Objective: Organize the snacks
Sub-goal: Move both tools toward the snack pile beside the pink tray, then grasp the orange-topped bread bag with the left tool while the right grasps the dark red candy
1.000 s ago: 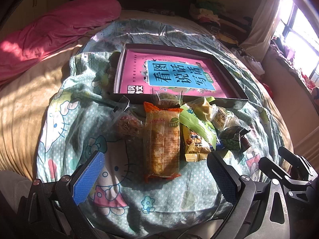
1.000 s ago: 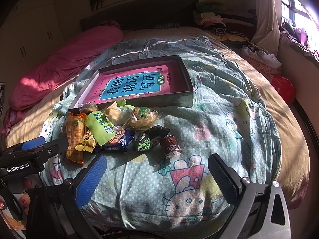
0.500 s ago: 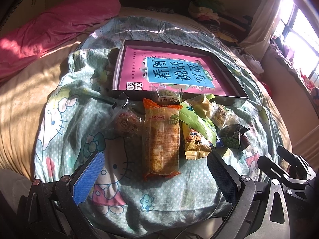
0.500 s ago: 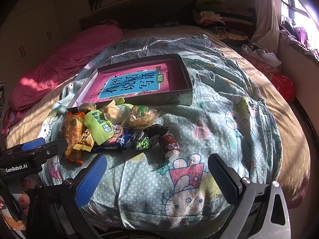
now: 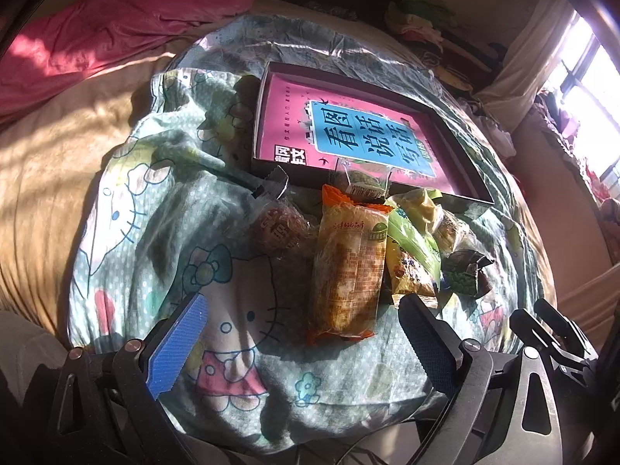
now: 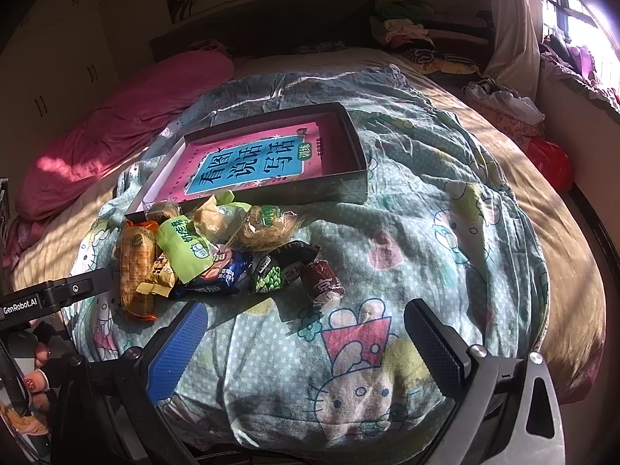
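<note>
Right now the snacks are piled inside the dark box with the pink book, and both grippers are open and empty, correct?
Not quite. The snacks lie on the quilt in front of the dark box, not inside it; the right wrist view shows this. The pink book is in the box, and both the left gripper and right gripper are open and empty.
</note>
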